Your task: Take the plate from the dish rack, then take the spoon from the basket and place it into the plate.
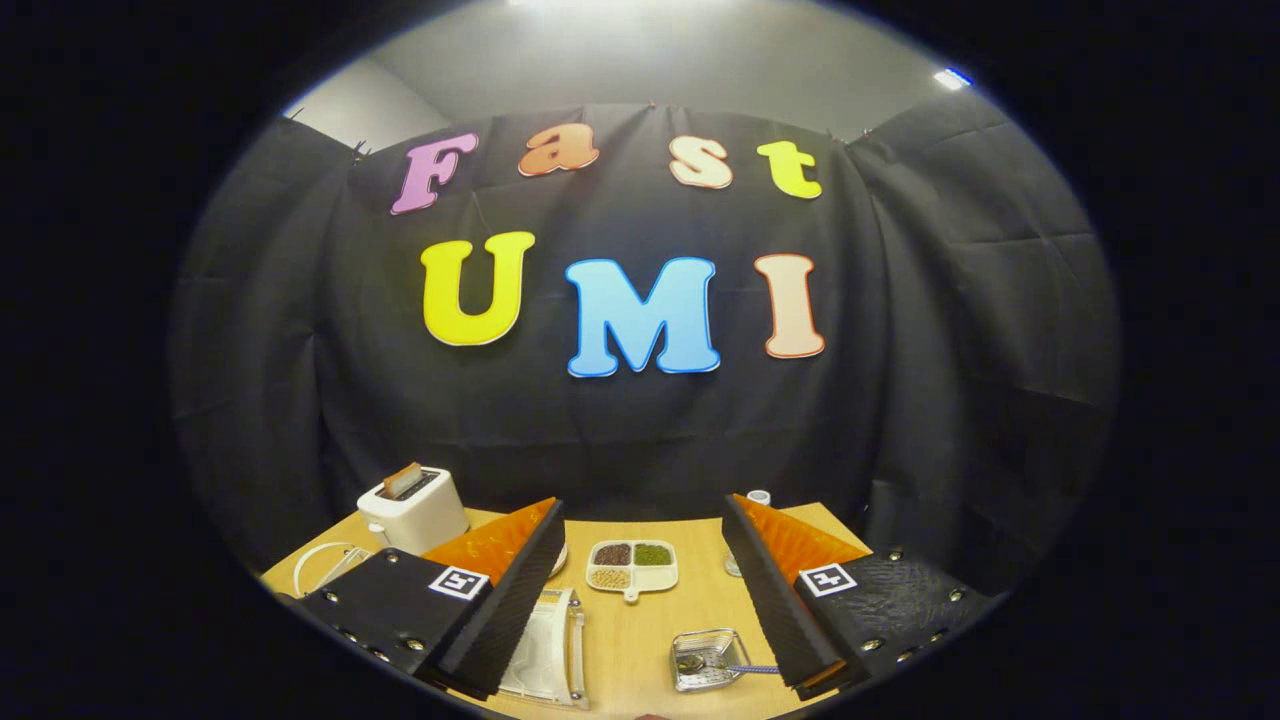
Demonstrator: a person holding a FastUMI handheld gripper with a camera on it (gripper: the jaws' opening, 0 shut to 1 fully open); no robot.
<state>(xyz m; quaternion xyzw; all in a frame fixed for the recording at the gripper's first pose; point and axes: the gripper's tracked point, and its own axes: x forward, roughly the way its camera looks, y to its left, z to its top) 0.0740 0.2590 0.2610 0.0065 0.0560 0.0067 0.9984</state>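
In the gripper view, the gripper is hovering wide open, holding nothing. The spoon is lying in the wire basket at lower centre, handle pointing right. The dish rack is sitting lower left, partly hidden by the left finger; bare table is lying between them.

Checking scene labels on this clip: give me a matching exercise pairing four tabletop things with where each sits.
Things:
1. toaster
2. sectioned dish
3. spoon
4. plate

Places:
A. in the wire basket, between the open claw fingers
B. in the dish rack, by the left finger
C. beyond the left finger
D. beyond the fingertips, mid-table

Pairs: 1-C, 2-D, 3-A, 4-B
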